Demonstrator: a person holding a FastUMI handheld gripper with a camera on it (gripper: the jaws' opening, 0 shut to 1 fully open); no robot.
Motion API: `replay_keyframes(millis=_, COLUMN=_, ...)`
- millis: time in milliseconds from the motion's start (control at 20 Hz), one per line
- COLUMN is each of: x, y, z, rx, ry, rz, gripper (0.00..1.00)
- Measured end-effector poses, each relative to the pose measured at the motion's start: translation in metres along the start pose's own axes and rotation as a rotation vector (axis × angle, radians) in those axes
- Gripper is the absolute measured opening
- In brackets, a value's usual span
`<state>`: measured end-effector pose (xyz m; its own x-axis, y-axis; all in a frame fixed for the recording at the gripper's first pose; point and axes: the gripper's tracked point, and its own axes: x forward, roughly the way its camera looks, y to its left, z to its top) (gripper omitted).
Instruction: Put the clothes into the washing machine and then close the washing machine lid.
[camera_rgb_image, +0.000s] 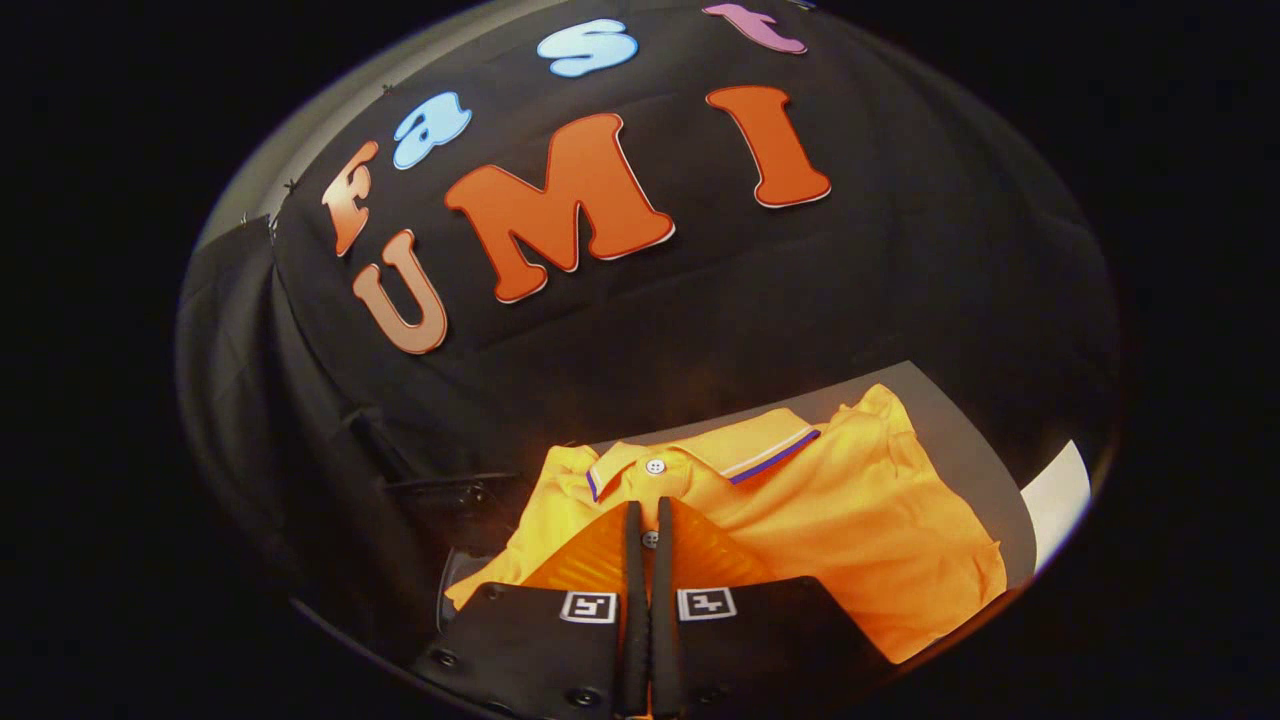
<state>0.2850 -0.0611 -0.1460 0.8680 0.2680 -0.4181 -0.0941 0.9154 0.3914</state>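
Shirt (800, 510) lies flat on table (960, 440), collar toward far edge. Gripper (648, 520) over button placket, fingers nearly together; cloth pinched or not, cannot tell. Fabric soft, light, floppy; best grabbed at bunched fold near collar.

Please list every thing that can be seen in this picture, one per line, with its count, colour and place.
shirt: one, orange polo with a striped collar and buttons, lying on the table just ahead of and under the claw fingers.
table: one, grey surface, under the shirt.
white sheet: one, white, on the far side of the shirt from the dark object.
dark object: one, black, beside the shirt's sleeve; what it is cannot be told.
claw: one, fingers nearly together over the shirt's button line; whether they pinch cloth cannot be told.
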Motion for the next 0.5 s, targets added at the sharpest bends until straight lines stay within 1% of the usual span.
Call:
replay_keyframes(millis=100, x=-0.008, y=0.015, z=0.006, rx=0.018, ry=-0.023, rz=0.023, gripper=0.09)
replay_keyframes(millis=200, x=-0.018, y=0.033, z=0.013, rx=0.004, ry=-0.052, rz=0.035, gripper=0.09)
replay_keyframes(millis=350, x=-0.033, y=0.075, z=0.022, rx=0.02, ry=-0.083, rz=0.086, gripper=0.09)
replay_keyframes(millis=500, x=-0.045, y=0.125, z=0.025, rx=0.023, ry=-0.123, rz=0.113, gripper=0.09)
